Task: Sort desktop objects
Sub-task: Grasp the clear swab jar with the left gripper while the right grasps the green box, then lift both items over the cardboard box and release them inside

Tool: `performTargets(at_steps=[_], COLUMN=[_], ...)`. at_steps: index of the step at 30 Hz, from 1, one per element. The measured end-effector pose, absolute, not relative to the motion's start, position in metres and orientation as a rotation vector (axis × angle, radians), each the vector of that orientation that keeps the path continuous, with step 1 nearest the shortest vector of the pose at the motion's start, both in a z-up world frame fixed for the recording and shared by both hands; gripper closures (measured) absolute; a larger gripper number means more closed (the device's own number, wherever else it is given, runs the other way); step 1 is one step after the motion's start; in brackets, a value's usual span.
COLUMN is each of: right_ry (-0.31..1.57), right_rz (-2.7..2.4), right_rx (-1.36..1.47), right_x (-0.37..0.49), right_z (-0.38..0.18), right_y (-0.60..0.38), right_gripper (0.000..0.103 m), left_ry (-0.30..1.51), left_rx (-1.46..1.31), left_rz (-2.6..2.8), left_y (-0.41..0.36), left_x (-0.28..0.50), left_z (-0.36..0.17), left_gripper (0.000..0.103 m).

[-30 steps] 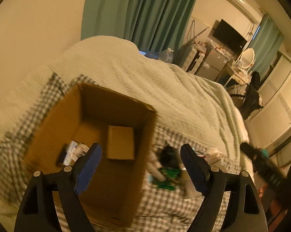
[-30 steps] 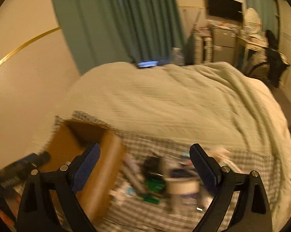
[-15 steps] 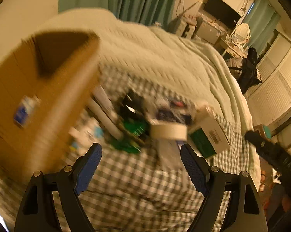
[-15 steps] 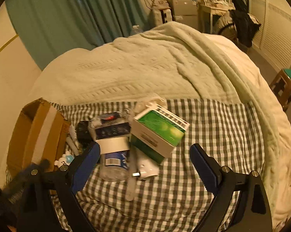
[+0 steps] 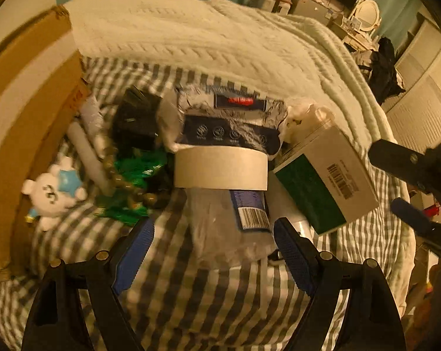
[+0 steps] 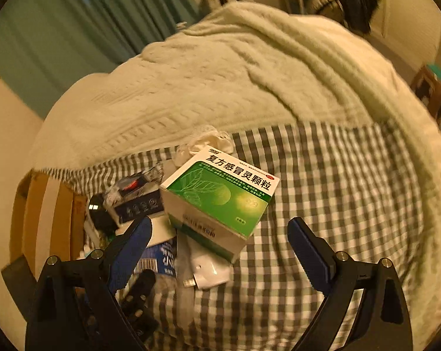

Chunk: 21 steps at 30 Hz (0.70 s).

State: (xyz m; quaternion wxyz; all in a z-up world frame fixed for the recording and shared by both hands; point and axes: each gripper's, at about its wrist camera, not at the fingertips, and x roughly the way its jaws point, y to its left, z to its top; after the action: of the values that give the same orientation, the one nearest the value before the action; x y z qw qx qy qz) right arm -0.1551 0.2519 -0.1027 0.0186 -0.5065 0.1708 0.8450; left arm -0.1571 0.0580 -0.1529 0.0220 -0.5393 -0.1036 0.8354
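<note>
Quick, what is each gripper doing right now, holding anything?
Left gripper: open, holding nothing.
Right gripper: open, holding nothing.

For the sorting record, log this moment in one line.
left tongs: open, over clear plastic bottle | right tongs: open, over green-and-white medicine box | nothing held

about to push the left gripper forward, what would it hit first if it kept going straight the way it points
Probably the clear plastic bottle lying between its open fingers, just ahead of the left gripper; the tape roll sits beyond it. Depth is hard to judge here.
</note>
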Motion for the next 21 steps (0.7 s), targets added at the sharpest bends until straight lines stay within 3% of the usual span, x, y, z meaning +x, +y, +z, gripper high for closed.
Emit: performTargets(at_steps=[6,9,13,21], right_ry=[0.631,0.661,0.617,0.664], right_rz=[2.546,2.532,2.529,2.556], right_rx=[-1.590,-1.603,-1.612,-1.612], right_x=[-0.182,-0.194,-0.205,-0.200], right_z=[-0.130,-0.139,-0.146,-0.155], right_y=[0.253,0.247,0.236,0.244], right_gripper=[0.009,0.007,0.002,0.002], left_ry=[-0.307,-0.250,-0.231,-0.328], left_rx=[-1.701,-1.671,-1.670,-1.664], left_rz=[2.528,2.529,2.506,2.508], left_y=[0.060,0.060,0.057,0.036], left_x=[-0.165,-0.163,-0.161,-0.144], left_z=[-0.177,-0.178,-0.175,-0.161], left_gripper=[0.020,0.037,0.038,0.039])
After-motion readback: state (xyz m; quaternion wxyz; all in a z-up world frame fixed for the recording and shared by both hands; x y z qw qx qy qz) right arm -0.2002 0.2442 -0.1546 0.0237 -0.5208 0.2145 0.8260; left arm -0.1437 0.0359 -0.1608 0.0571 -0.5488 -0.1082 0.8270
